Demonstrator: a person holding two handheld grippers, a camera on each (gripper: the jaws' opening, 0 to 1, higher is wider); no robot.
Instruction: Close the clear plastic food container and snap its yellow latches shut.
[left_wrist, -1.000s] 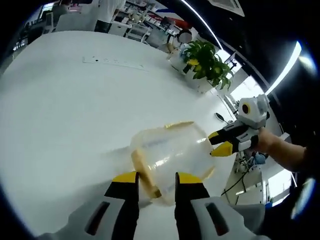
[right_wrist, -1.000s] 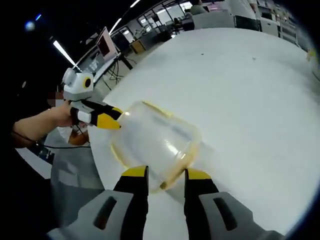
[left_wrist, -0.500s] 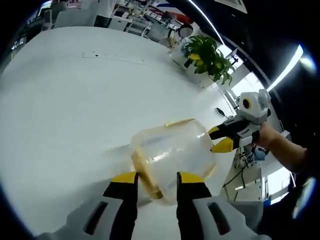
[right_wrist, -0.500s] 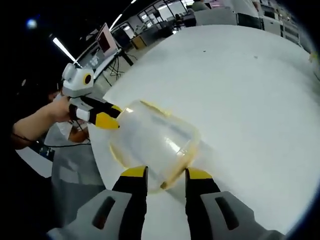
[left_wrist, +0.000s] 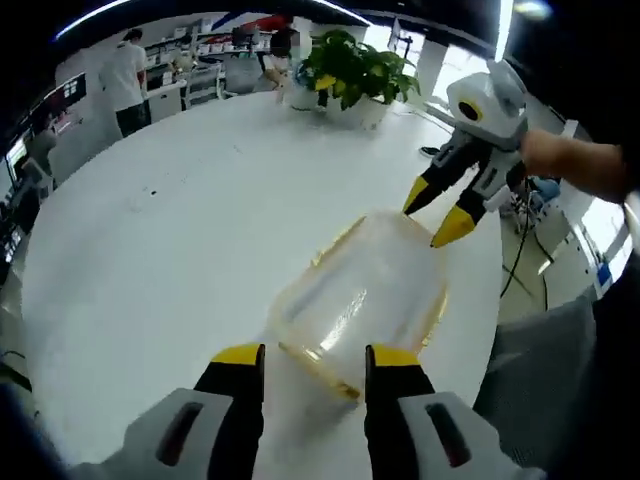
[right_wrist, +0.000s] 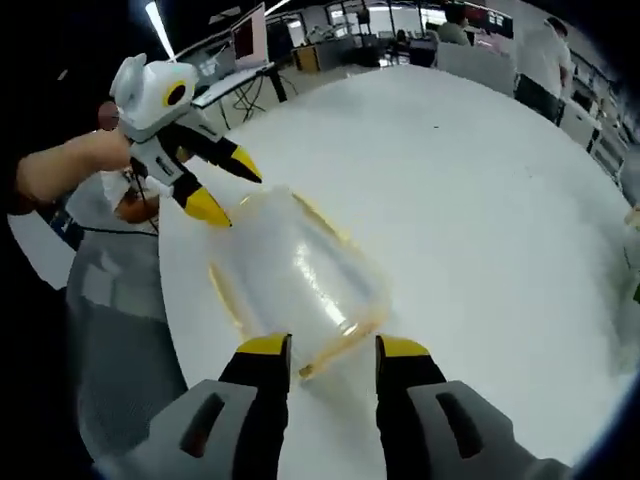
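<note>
One clear plastic container (left_wrist: 365, 295) is lying on the white round bench (left_wrist: 180, 230), near the bench's edge, w/ yellowish trim (left_wrist: 300, 358) along its rim; latches are hard to make out as separate pieces, and whether the lid is fully seated can't be told. Two grippers are working at opposite ends of it. Left gripper (left_wrist: 303, 360) is sitting w/ its yellow-tipped fingers (left_wrist: 238, 356) moderately apart, straddling the near end of the container, not clearly pinching it. In the right gripper view the right gripper (right_wrist: 322, 350) is doing likewise at the other end of the container (right_wrist: 295, 275), fingers (right_wrist: 262, 347) parted, nothing clamped. Each gripper is also showing in the other's view, fingers spread near the container's far end: right one (left_wrist: 442, 213) held by a hand (left_wrist: 575, 165), left one (right_wrist: 222, 188) too. One potted plant (left_wrist: 350, 75) is standing at the bench's far side. No writing is legible. Background people and desks are blurred.
</note>
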